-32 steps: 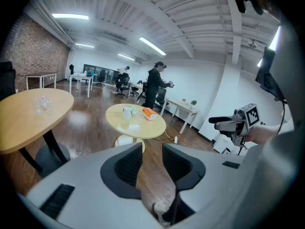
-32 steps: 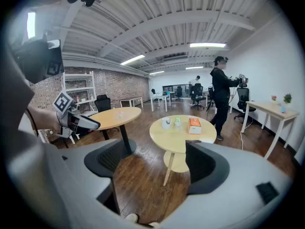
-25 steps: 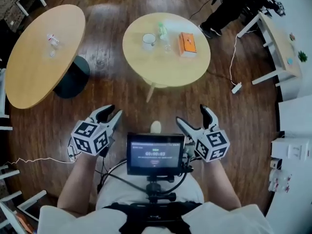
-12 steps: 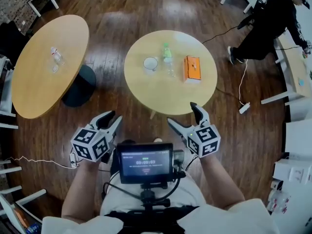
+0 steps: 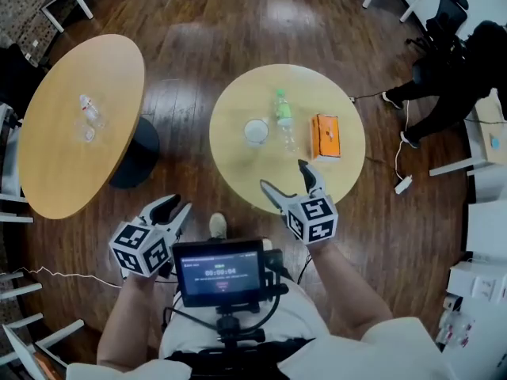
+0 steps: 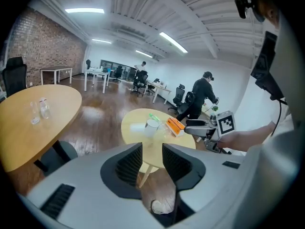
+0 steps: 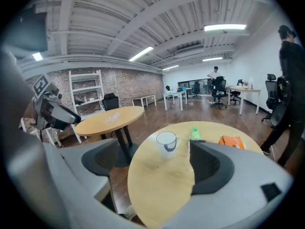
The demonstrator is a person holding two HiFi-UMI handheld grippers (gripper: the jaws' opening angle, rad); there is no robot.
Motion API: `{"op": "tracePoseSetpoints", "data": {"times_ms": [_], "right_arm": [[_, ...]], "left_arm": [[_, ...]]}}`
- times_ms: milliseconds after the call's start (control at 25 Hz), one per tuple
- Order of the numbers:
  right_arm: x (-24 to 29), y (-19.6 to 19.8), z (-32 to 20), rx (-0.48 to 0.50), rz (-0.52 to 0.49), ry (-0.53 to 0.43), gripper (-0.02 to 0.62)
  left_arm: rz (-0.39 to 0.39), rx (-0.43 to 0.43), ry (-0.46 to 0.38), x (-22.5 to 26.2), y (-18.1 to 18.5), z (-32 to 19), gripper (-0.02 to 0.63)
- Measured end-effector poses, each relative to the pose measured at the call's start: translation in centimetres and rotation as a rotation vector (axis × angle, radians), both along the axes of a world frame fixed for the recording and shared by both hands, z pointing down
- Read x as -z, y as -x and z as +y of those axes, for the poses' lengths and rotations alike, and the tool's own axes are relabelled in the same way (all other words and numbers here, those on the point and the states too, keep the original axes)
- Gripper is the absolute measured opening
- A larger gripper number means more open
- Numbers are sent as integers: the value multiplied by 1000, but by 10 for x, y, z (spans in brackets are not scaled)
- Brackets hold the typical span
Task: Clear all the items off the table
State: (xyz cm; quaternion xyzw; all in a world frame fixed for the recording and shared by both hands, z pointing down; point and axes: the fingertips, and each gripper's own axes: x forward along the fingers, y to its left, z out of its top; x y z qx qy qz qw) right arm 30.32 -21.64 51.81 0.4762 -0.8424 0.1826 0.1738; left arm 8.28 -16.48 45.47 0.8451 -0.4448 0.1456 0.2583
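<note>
A round wooden table (image 5: 238, 169) carries a white cup (image 5: 256, 131), a clear bottle with a green cap (image 5: 283, 121) and an orange box (image 5: 325, 135). My right gripper (image 5: 285, 177) hangs over the table's near edge, open and empty; the right gripper view shows the cup (image 7: 166, 141), the bottle (image 7: 194, 134) and the box (image 7: 231, 141) beyond its jaws. My left gripper (image 5: 177, 205) is short of the table, over the floor, jaws a little apart with nothing between them. Far ahead of it in the left gripper view stand the cup (image 6: 151, 126) and box (image 6: 175, 125).
A second round table (image 5: 55, 157) at the left holds a clear bottle (image 5: 87, 111). A person in dark clothes (image 5: 463, 77) stands at the right by white desks. A cable and power strip (image 5: 402, 184) lie on the wood floor. A small screen (image 5: 218, 271) sits below my grippers.
Both grippers have moved forward toward the round table; the right one now reaches over its near edge. The person in dark clothes has shifted to the right.
</note>
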Motion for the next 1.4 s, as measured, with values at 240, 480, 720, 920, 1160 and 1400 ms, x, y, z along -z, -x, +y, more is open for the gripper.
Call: {"op": "tracePoseSetpoints", "data": {"times_ms": [240, 480, 720, 920, 1160, 1400], "right_arm": [[-48, 30, -73, -96, -3, 15, 480], [-95, 46, -129, -183, 78, 43, 480], [-132, 48, -156, -246, 156, 80, 480], [-146, 45, -163, -260, 178, 92, 444], [-147, 35, -156, -232, 159, 105, 428], [-115, 31, -126, -135, 130, 93, 428]], "left_arm": [[-47, -80, 6, 2, 31, -53, 135], [-59, -157, 23, 1, 52, -101, 135], [-38, -220, 55, -15, 52, -118, 135], [-32, -205, 75, -23, 58, -112, 135], [-40, -107, 69, -14, 77, -97, 135], [-23, 48, 50, 0, 96, -65, 134]]}}
